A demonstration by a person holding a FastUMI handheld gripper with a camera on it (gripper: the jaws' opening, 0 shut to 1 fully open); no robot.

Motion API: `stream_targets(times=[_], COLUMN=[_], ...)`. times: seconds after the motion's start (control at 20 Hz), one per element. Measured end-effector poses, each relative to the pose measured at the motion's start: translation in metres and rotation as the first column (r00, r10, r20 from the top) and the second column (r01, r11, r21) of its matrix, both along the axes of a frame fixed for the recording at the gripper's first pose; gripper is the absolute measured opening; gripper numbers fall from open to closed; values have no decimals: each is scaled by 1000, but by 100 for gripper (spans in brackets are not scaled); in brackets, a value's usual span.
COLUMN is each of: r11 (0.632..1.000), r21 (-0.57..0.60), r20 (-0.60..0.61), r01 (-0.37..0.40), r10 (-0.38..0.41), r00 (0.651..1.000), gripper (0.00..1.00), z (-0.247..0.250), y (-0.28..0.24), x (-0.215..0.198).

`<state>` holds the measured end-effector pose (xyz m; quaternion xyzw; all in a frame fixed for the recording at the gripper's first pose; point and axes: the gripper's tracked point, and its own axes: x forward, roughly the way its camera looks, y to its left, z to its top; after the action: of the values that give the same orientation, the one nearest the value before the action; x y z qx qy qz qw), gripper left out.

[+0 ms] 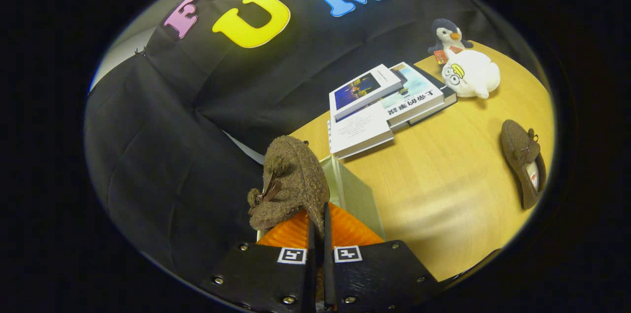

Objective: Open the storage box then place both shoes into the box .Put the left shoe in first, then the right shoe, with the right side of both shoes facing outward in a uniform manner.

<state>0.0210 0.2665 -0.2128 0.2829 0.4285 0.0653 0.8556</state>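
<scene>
Step in hand: first shoe going into the box. The claw [318, 234], bottom centre of the frame, is nearly closed, its two fingers pinching the rear edge of a brown fuzzy shoe [291, 180]; only a thin slit is left between them. The shoe hangs just ahead of the fingertips, toe pointing away, bow on its left flank.

Directly under and right of it sits the storage box [357, 194]: pale wall, lid looks already open. Can't see far enough inside to tell how deep the shoe is, or whether it touches the box.

I take the held one for the left shoe by task order; can't confirm from shape.

The second shoe [525, 162] lies on the desk [443, 194] at the right edge of the frame, well apart from the box, opening up.

Books [382, 106] are stacked just beyond the box, two plush toys [463, 64] at upper right.

Next move, my read: lower the shoe into the box with its right side facing outward, release, then reach for the other shoe. Risk: the heel pinch is thin, so the shoe may swing or twist on release.
</scene>
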Motion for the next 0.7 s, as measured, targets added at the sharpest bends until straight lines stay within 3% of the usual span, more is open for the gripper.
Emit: stream_targets(times=[0.7], r11=[1000], r21=[7], r20=[-220], r01=[2], r10=[0], r00=[975], gripper=[7], z=[-93], y=[83], x=[-31])
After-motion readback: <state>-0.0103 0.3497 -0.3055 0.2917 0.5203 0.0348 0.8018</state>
